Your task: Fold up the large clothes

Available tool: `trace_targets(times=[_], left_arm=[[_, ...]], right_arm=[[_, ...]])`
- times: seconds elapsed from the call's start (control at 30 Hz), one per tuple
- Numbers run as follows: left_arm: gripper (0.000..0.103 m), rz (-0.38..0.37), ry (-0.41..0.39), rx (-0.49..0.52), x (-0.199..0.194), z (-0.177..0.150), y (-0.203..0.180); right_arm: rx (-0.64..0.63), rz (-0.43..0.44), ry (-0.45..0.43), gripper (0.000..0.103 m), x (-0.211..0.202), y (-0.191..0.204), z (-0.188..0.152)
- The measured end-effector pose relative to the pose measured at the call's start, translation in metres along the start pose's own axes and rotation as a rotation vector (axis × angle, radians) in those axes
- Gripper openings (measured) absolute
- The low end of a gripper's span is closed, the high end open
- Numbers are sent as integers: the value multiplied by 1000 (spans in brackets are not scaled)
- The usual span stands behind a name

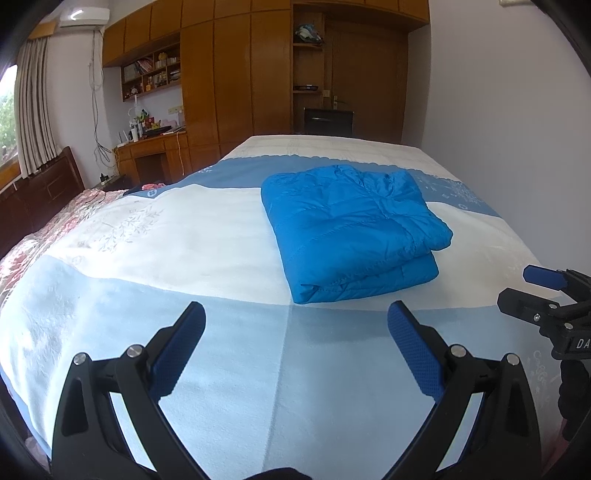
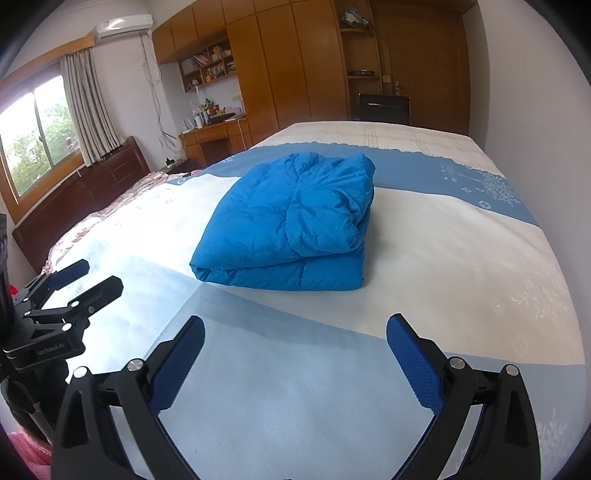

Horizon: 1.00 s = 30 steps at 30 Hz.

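Both sets of jaws stand wide apart and hold nothing: the left gripper (image 1: pixel 295 321) and the right gripper (image 2: pixel 295 332) hang above the near, pale-blue part of the bedspread (image 1: pixel 221 369), side by side, each showing at the edge of the other's view. The blue padded jacket (image 1: pixel 351 229) lies ahead of both pairs of jaws, well apart from them, folded into a thick, roughly square bundle with its layers stacked and a rounded fold facing the grippers; seen from the left gripper it sits ahead and a little toward the right jaw, seen from the right gripper (image 1: pixel 546 295) it sits ahead and slightly toward the left jaw. It rests where the white band of the bedspread meets a darker blue band with pale snowflake print. Beyond the jacket the bed (image 2: pixel 406 136) runs on to a far end patterned in cream. Off past the left jaws a pink floral cover (image 1: pixel 44 236) lies along the bed's edge against a dark wooden headboard (image 2: pixel 74 206). Further out on that side are a curtained window (image 2: pixel 37 140), a wall air conditioner (image 2: pixel 123 25), and a wooden desk (image 1: pixel 155 147) cluttered with small items beneath open shelves (image 1: pixel 151 75) of books and knick-knacks. Straight ahead stand tall wooden wardrobes (image 1: pixel 236 74) and a dark chair (image 2: pixel 384 107) at the foot of the bed.
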<state>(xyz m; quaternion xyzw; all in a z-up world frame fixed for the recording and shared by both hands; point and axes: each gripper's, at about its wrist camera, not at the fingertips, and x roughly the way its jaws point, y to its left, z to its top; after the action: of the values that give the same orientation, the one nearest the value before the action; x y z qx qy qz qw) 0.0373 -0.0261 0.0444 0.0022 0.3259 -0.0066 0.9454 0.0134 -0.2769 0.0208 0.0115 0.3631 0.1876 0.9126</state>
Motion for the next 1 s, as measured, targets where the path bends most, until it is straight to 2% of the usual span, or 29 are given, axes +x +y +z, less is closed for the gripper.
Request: trace_targets(times=[1.0], left_arm=[[98,-19,18,7,8,-2,1]], right_arm=[[3,-3,15,99,8,-7,3]])
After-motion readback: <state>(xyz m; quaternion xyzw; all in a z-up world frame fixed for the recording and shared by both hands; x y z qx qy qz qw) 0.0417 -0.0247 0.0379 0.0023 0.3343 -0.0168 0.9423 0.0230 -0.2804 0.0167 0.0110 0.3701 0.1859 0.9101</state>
